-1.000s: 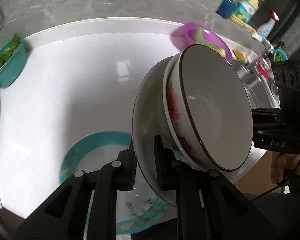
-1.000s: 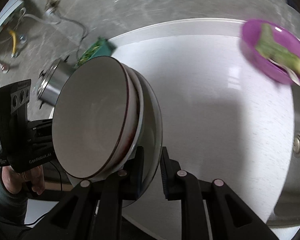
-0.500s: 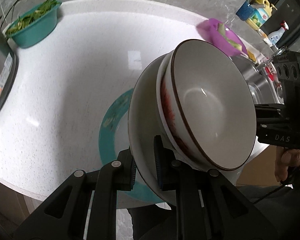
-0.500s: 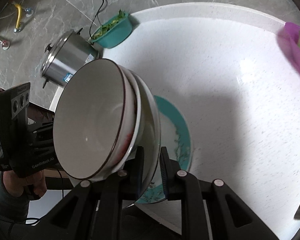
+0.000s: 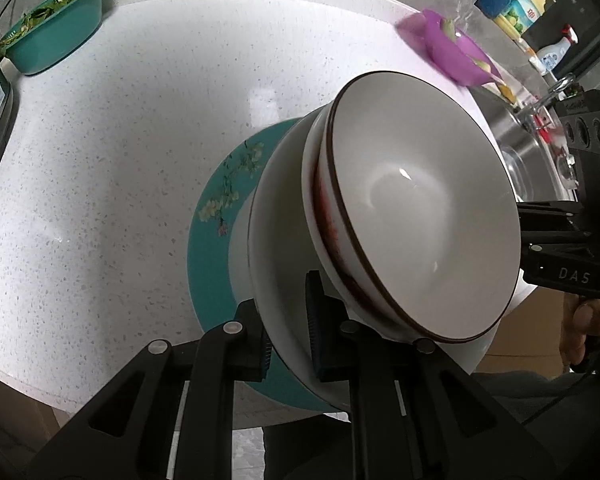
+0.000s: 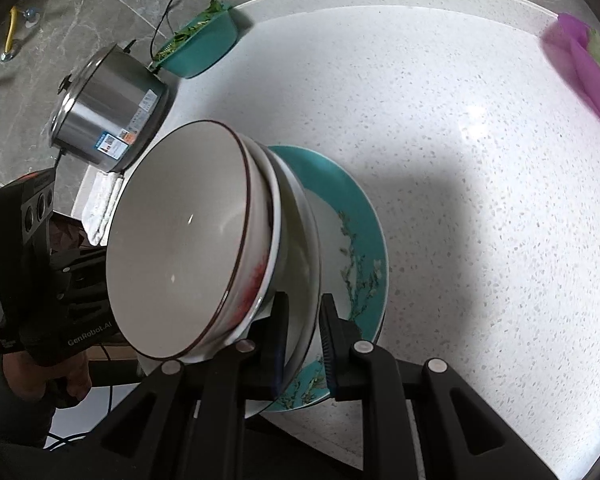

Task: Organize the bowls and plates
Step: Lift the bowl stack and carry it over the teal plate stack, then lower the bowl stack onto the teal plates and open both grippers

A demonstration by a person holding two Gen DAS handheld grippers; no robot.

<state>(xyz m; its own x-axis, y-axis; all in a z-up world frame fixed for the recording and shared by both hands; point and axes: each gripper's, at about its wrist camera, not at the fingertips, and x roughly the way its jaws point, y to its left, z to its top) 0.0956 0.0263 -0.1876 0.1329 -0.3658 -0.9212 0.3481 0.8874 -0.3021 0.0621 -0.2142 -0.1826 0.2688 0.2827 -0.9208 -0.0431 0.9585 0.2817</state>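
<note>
White stack of bowls (image 5: 380,220), pinched by its bottom bowl's rim in your left gripper (image 5: 288,332) and right gripper (image 6: 302,336), has dropped over the teal plate (image 5: 216,216) near the counter's (image 5: 100,160) front edge; set it down next.

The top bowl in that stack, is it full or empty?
Empty. The top bowl shows a bare, glossy white inside with only light glints, the same in the right wrist view.

Each wrist camera looks steeply down along its own tongs, very near the stacked bowls (image 5: 420,208). The views face from opposite sides and share the bowls, the teal plate (image 6: 352,200) and the white bench (image 5: 120,140).
</note>
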